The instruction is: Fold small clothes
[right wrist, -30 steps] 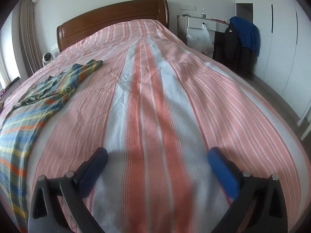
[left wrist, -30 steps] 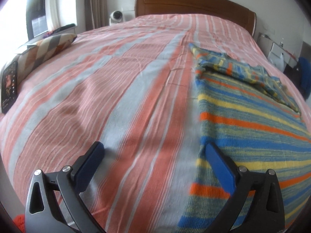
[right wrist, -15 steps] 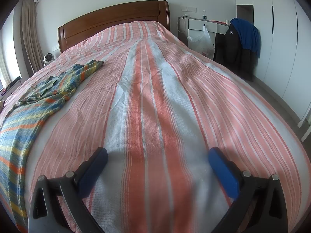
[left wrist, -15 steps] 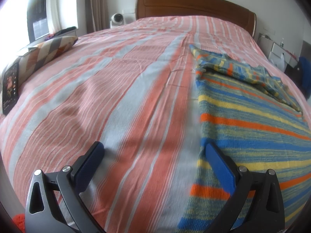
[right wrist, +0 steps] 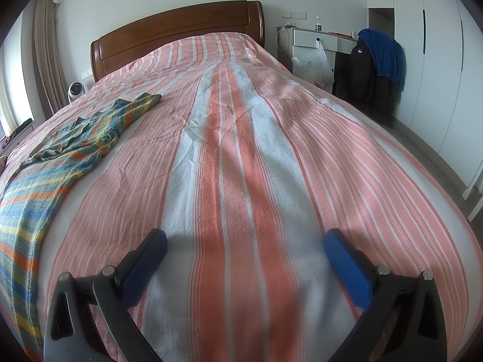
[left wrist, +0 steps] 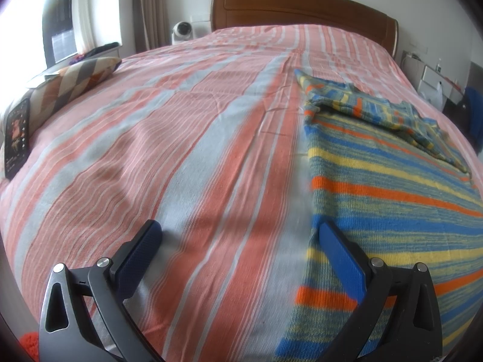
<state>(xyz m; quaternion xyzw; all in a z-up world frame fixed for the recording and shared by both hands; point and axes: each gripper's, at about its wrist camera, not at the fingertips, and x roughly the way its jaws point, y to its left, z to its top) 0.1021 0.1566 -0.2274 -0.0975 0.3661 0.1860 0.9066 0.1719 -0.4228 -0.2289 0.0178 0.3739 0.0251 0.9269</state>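
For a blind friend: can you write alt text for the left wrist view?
An open hand-held gripper hovers over a pink-striped bed, its blue fingers empty. A striped knit garment lies spread to the right.

Garment (left wrist: 392, 163) flat on bed (left wrist: 181, 150), pillow (left wrist: 72, 84) at bed's left edge.

the striped garment (left wrist: 392, 187) runs off the frame at 3 to 5 o'clock in the left wrist view, and at 8 o'clock in the right. the bottle (right wrist: 316, 25) at 1 o'clock is too small to read.
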